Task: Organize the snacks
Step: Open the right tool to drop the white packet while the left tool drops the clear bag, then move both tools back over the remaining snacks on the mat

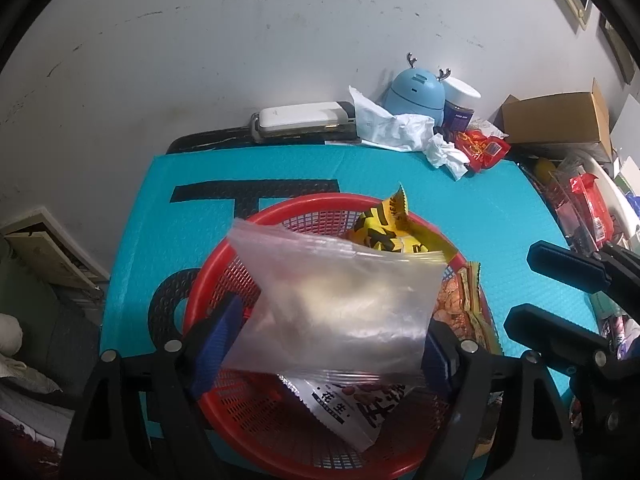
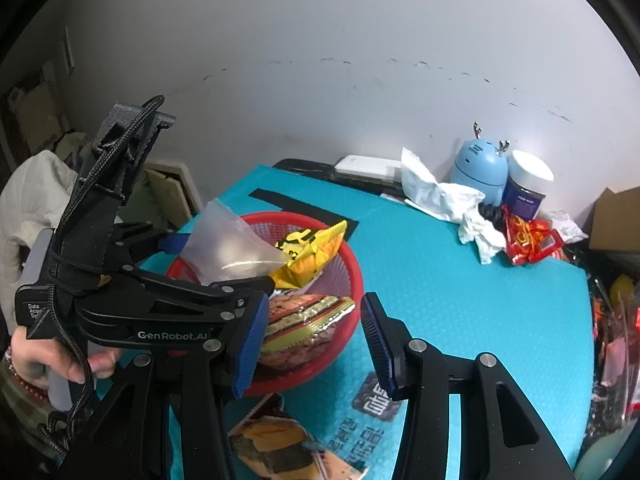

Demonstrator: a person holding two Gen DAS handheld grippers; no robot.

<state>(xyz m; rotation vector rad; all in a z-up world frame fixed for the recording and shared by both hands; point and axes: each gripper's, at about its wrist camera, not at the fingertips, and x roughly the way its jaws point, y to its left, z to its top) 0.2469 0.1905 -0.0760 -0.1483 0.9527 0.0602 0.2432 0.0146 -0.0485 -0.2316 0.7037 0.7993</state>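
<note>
The left gripper [image 1: 320,332] has its blue fingers [image 1: 218,344] standing wide, and a clear zip bag [image 1: 332,300] sits between them over the red basket [image 1: 224,280]; whether the pads really press on the bag, I cannot tell, because its edges hide them. The right gripper [image 2: 312,344] has its fingers [image 2: 250,344] apart with nothing between them, and it hangs above the near rim of the basket [image 2: 352,276] and the teal mat [image 2: 480,300].

In the right wrist view a person's hand [image 2: 52,364] grips the handle of the left tool. Just in front of the right gripper one snack packet with a food picture [image 2: 280,444] lies flat on the mat, outside the basket.

Inside the basket, under the clear bag, there is a white packet with dark characters [image 1: 348,408], a brown and gold packet [image 2: 304,320] against the right side, and a yellow and black packet [image 1: 384,232] that leans on the far rim.

Farther away, near the wall, lie crumpled white tissue [image 1: 400,128], a red wrapper [image 1: 484,148], a pale blue round device with small antlers [image 1: 416,92], a jar with white lid [image 1: 460,104] and a cardboard box [image 1: 560,120].
</note>
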